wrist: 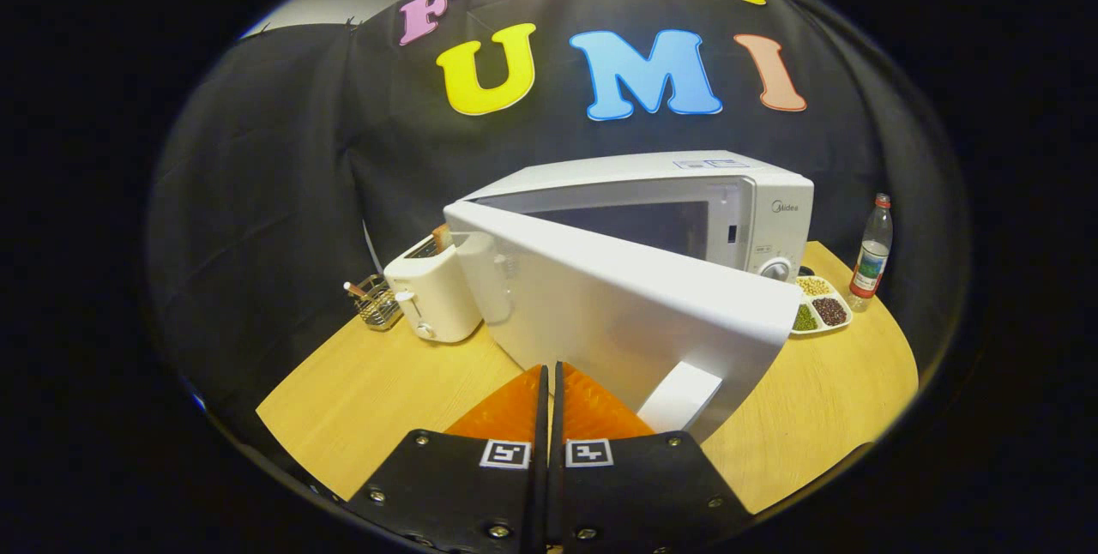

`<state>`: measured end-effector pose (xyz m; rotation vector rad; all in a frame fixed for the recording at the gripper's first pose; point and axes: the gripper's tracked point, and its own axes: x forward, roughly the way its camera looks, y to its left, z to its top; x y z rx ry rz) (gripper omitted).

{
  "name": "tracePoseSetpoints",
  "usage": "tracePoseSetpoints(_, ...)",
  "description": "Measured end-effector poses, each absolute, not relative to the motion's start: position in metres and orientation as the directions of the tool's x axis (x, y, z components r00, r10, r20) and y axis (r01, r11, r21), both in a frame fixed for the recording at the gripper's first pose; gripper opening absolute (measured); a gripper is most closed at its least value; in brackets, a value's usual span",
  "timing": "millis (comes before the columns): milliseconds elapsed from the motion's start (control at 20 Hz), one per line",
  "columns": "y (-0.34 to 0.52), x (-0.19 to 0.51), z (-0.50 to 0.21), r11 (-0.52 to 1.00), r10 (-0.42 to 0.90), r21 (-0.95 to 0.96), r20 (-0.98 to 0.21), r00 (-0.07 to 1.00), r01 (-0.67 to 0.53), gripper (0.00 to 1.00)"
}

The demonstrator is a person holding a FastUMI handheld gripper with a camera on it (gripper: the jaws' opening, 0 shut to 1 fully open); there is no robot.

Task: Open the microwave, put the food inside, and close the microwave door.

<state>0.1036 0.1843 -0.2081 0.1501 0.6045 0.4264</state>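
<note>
White microwave sits longways across the wooden bench, its door swung out toward the claw. Claw is pressed together, holding nothing. Toaster at 10 o'clock, bean tray and bottle at 2.

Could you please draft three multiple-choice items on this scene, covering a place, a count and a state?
1. Where is the toaster?
A. On the microwave
B. Beside the door's hinge end, with a wire basket on its far side
C. Next to the bottle

2. How many compartments of the tray hold food?
A. One
B. Three
C. Five

3. How is the microwave door?
A. Swung open
B. Fully shut
C. Removed

Answers: 1 B, the toaster stands between door and basket. 2 B, three fillings show. 3 A, the door stands out from the cavity, just ahead of the shut, empty gripper.
</note>
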Motion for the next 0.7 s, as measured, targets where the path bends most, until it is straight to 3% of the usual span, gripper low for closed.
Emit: tracePoseSetpoints(700,0.144,0.212,-0.233,0.940,0.340,0.215,-0.507,0.792,-0.266,0.01)
